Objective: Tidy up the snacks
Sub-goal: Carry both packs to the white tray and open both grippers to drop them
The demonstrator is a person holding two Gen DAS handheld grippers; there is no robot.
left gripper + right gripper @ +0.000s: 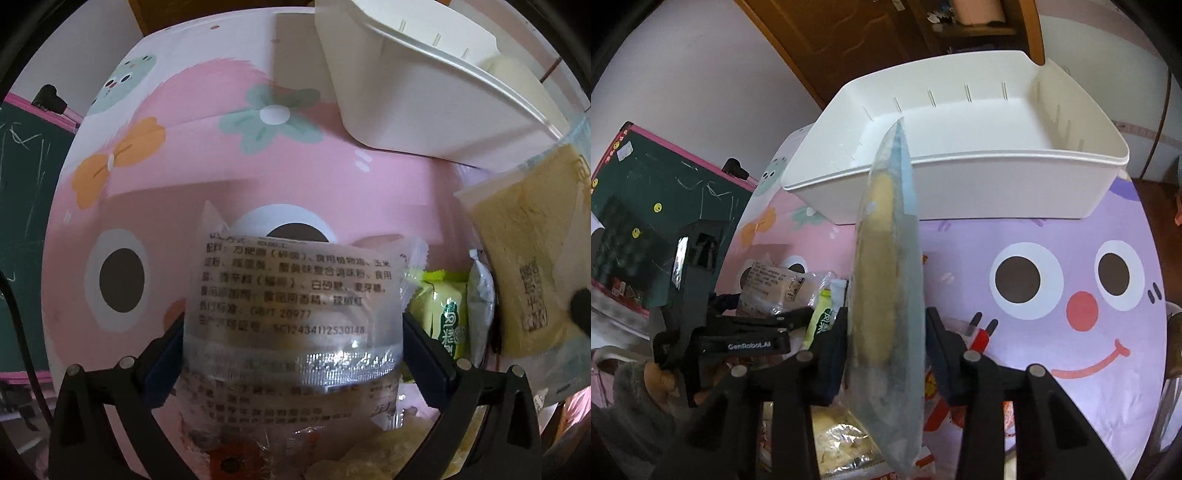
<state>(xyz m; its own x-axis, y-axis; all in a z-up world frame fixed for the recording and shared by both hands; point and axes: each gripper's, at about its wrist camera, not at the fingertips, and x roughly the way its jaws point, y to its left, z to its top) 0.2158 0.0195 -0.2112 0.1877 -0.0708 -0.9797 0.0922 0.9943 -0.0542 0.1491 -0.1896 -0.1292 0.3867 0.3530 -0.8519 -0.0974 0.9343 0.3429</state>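
My left gripper (293, 332) is shut on a clear snack packet (295, 288) with black printed text, held just above the pink cartoon tablecloth (184, 166). The same packet (772, 284) shows at the left of the right wrist view. My right gripper (886, 325) is shut on a clear packet of yellow cake (886, 258), held edge-on and upright in front of the white plastic bin (960, 184). From the left wrist view that cake packet (524, 258) hangs at the right, below the bin (406, 92). The bin's inside looks bare.
A green wrapped snack (447, 314) and a silvery packet (480, 295) lie between the two grippers. More snack packets (842, 439) are piled under the right gripper. A green chalkboard (665, 192) with a pink frame stands at the left, off the table's edge.
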